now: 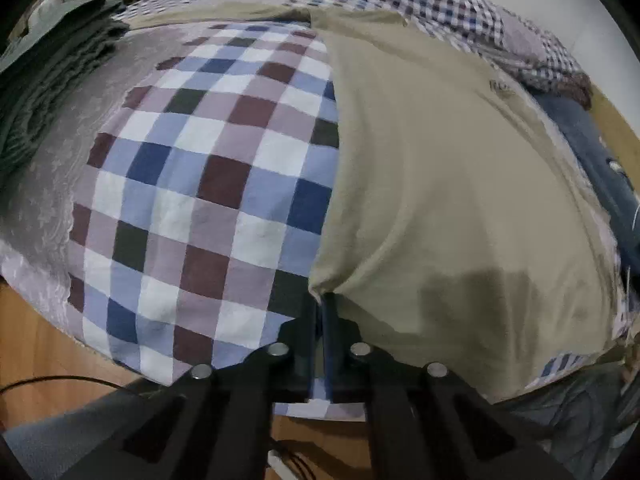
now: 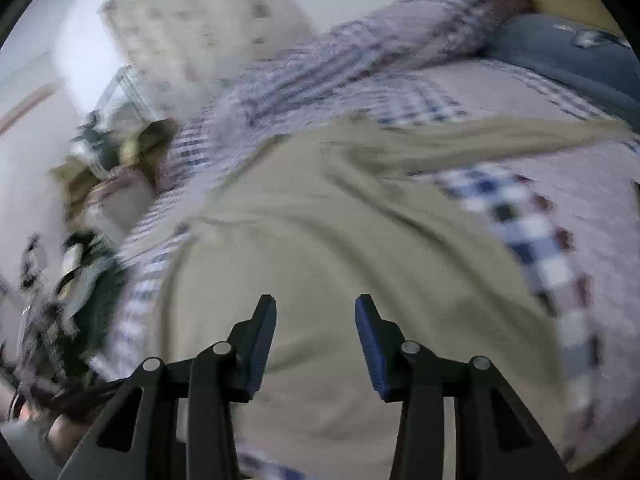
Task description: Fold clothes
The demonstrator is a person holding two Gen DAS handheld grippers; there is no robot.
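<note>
Covering the bed, a checkered sheet (image 1: 208, 184) borders wood floor (image 1: 36, 360).

The khaki garment (image 1: 460, 184) is soft matt cloth, smooth with shallow creases. Beside it the checked bedsheet (image 1: 208, 184) is flat woven cotton, matt too, and left of that sheet a pale lilac fabric (image 1: 52, 184) shows a faint raised pattern. Below the sheet's edge the floor (image 1: 36, 344) looks like smooth wood. The left gripper (image 1: 320, 308) is matt black plastic with shiny metal pins; the right gripper (image 2: 316, 312) has ribbed blue pads (image 2: 370, 332).
</note>
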